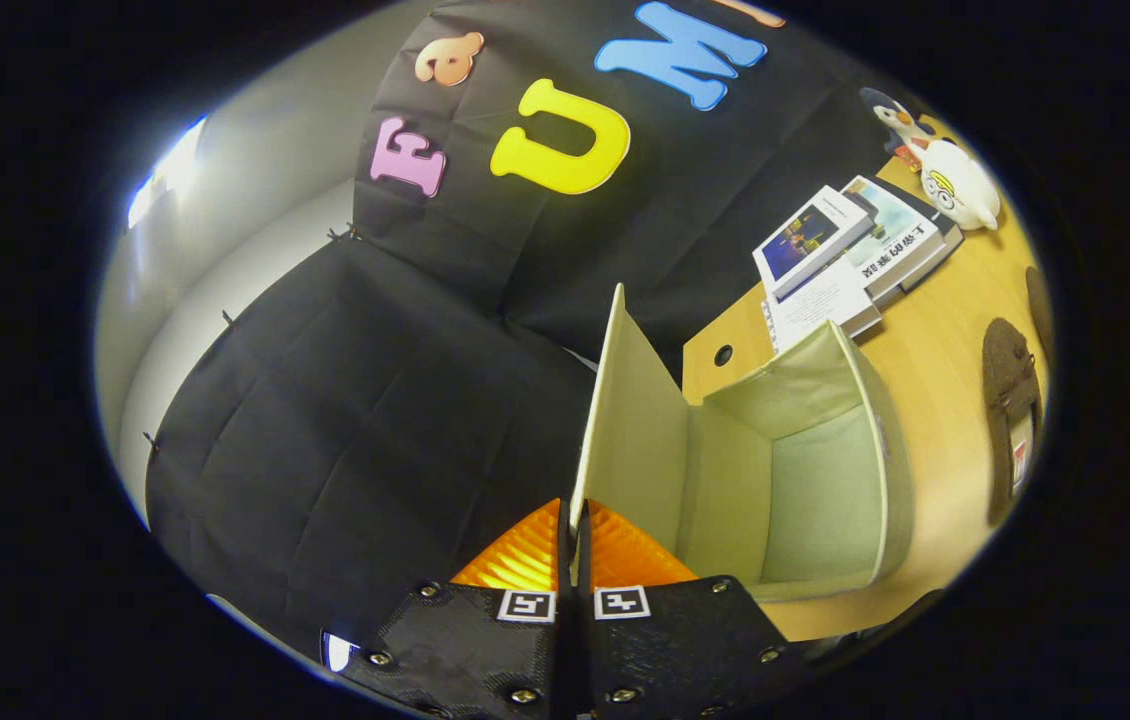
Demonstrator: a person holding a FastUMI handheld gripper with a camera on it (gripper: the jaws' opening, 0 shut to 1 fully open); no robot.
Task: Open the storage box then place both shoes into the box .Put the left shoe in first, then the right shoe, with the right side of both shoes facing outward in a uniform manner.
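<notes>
My gripper [573, 520] is shut on the edge of the storage box's lid [630, 420], a pale green flap held upright and swung away from the opening. The box [860, 400] sits on the wooden table [955, 330], tilted in this view, with its pale interior open and nothing inside it. A dark brown shoe [1010, 410] lies on the table beyond the box's far side. A second dark shape [1037, 300] sits past it, too cut off to name.
A stack of books [845, 255] lies on the table behind the box, near the black cloth wall. A white plush toy [960, 185] and a penguin figure [895, 115] stand further back. A cable hole [722, 354] marks the table near the wall.
</notes>
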